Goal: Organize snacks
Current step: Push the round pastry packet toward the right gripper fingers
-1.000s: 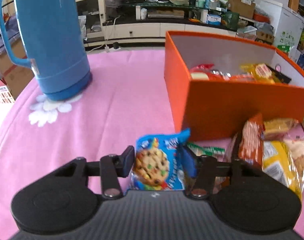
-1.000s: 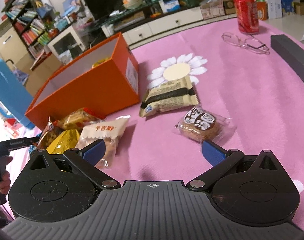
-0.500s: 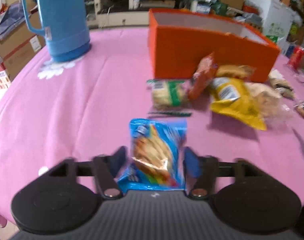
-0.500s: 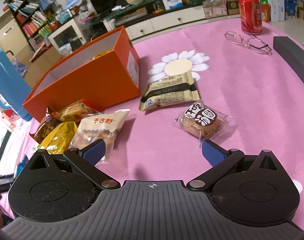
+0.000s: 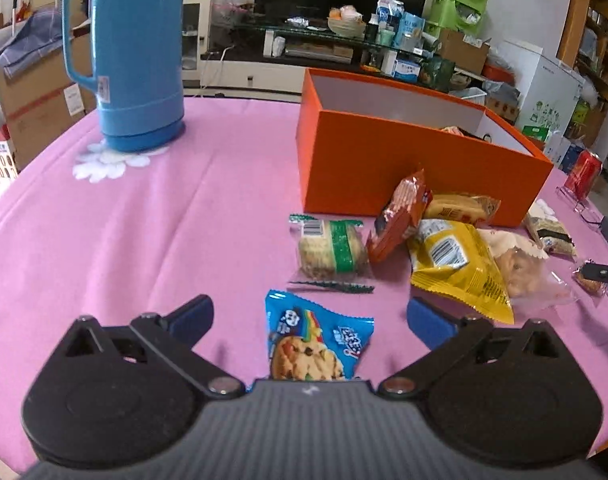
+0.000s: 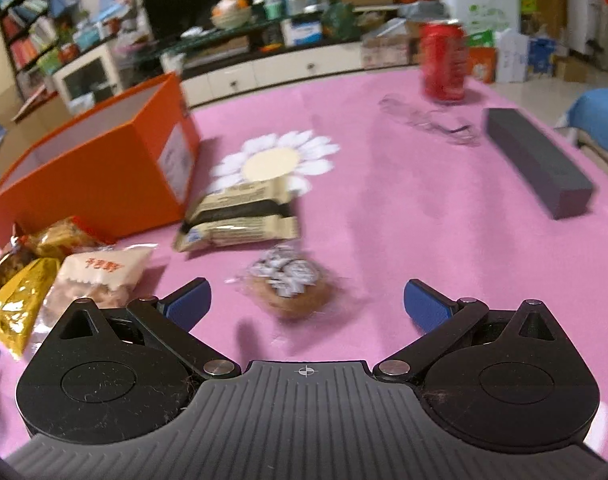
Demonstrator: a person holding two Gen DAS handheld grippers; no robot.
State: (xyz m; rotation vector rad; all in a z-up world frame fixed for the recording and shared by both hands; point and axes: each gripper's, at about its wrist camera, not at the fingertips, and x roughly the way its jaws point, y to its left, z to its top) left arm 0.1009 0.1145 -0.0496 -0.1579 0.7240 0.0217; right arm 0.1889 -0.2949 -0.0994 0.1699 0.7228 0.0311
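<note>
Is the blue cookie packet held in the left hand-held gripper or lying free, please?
Lying free. The blue cookie packet lies flat on the pink tablecloth, and the left hand-held gripper is open, both fingers clear of it.

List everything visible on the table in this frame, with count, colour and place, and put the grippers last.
storage box: 1, orange, open top, table centre, some snacks inside
thermos jug: 1, blue, far left, upright
cookie packet: 1, blue, flat on the cloth between the left gripper's fingers
green-banded cracker pack: 1, clear and green, in front of the box
orange-red snack pack: 1, leaning by the box
yellow packet: 1, right of the cracker pack
beige-and-black wafer pack: 1, beside the box's end
clear-wrapped round cake: 1, brown, ahead of the right gripper
soda can: 1, red, far edge
eyeglasses: 1, clear, near the can
long box: 1, dark grey, right
tablecloth: 1, pink, daisy print
left gripper: open
right gripper: open
</note>
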